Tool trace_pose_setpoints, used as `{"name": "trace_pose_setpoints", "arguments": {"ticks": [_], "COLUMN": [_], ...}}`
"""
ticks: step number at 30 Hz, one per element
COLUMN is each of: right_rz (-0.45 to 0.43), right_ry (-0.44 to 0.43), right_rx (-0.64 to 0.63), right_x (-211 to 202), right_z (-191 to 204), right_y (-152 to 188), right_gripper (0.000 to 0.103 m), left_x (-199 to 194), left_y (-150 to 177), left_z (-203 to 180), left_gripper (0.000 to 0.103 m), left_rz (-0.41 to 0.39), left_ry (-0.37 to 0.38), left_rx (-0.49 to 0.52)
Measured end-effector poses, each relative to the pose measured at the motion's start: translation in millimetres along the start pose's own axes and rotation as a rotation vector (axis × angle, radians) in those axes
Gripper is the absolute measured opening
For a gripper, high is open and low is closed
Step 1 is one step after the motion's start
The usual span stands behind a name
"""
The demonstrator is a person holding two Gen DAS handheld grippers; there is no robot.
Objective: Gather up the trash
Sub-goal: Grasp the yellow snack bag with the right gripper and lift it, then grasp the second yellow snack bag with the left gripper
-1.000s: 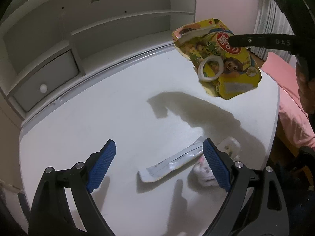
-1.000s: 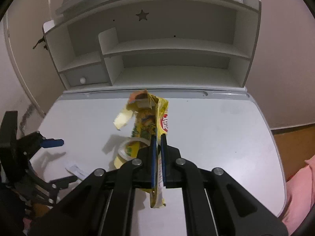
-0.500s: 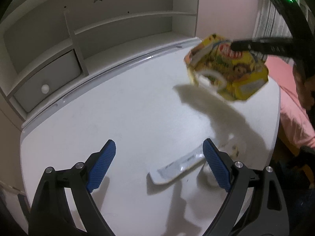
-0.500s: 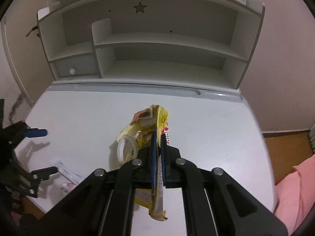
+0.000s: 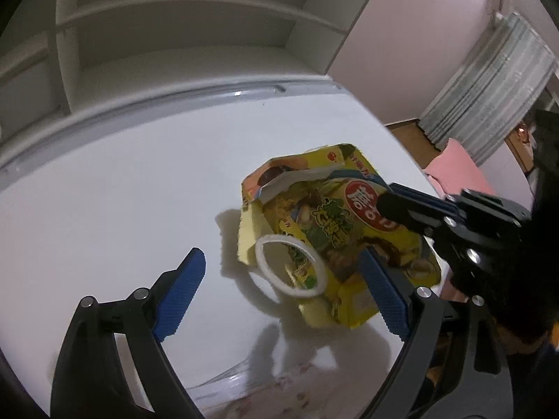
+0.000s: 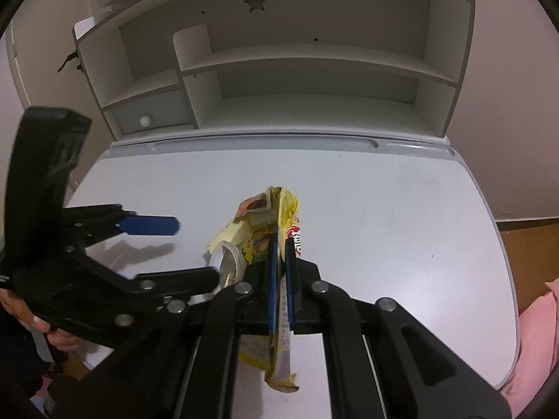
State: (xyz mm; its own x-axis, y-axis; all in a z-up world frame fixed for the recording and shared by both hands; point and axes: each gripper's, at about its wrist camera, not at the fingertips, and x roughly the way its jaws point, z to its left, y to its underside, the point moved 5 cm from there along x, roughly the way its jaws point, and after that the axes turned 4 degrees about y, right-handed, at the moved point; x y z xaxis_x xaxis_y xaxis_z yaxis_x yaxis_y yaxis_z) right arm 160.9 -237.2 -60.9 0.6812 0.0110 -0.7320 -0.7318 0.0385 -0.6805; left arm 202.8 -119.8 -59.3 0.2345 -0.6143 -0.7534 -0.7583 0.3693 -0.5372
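Left gripper (image 5: 283, 289) with blue ridged pads stands wide open over white desk (image 5: 122, 192). Crumpled yellow printed snack bag (image 5: 325, 223) with white ring (image 5: 290, 265) hangs between the pads, pinched at its right side by black right gripper (image 5: 387, 202). Grey-white shelf unit (image 5: 174, 35) behind.
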Motion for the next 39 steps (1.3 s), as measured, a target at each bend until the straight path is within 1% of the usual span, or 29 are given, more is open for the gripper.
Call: {"name": "trace_pose_setpoints", "arguments": {"ticks": [5,11,12,13,14,15,17,18,19,20,26,30,33,34,39], "right_rz": [-0.004,-0.005,-0.003,-0.001,0.001,0.001,0.002,0.0,-0.002,-0.002,-0.005,-0.011,-0.029,-0.035,-0.076], "right_ry": [-0.007,-0.027,-0.03,-0.03,-0.033,-0.036,-0.041,-0.041,-0.04,-0.04,-0.03,-0.013,0.013,0.022,0.094], "right_rx": [0.02,0.043,0.049,0.053,0.058,0.062,0.067,0.068,0.069,0.069,0.084,0.106,0.128,0.136,0.213], "right_x": [2,4,5,6,7,7,8,8,8,8,7,2,-10,-15,-53], "right_z": [-9,-20,-22,-23,-24,-25,-26,-26,-27,-27,-33,-44,-59,-65,-117], "right_y": [1,4,6,6,7,8,7,7,7,6,7,9,11,12,32], "right_gripper": [0.005,0.005,0.005,0.005,0.005,0.005,0.005,0.005,0.005,0.005,0.005,0.005,0.005,0.005,0.005], "left_x": [25,39,42,43,45,45,47,48,48,49,40,30,21,19,18], "left_y": [-4,4,5,4,4,5,6,6,7,7,11,7,2,-1,-6], "left_z": [1,-3,-4,-6,-7,-8,-12,-14,-15,-16,-16,-27,-45,-57,-110], "left_gripper": [0.087,0.085,0.081,0.08,0.075,0.073,0.058,0.055,0.046,0.035,0.032,0.032,0.032,0.032,0.032], "left_rz": [0.049,0.07,0.073,0.063,0.065,0.064,0.068,0.071,0.076,0.08,0.063,0.039,0.011,0.001,-0.024], "left_ry": [-0.037,-0.053,-0.06,-0.079,-0.083,-0.081,-0.091,-0.093,-0.091,-0.086,-0.107,-0.116,-0.112,-0.108,-0.073], "left_rx": [-0.031,-0.008,-0.006,0.009,0.017,0.022,0.04,0.047,0.052,0.05,0.052,0.071,0.108,0.132,0.223]}}
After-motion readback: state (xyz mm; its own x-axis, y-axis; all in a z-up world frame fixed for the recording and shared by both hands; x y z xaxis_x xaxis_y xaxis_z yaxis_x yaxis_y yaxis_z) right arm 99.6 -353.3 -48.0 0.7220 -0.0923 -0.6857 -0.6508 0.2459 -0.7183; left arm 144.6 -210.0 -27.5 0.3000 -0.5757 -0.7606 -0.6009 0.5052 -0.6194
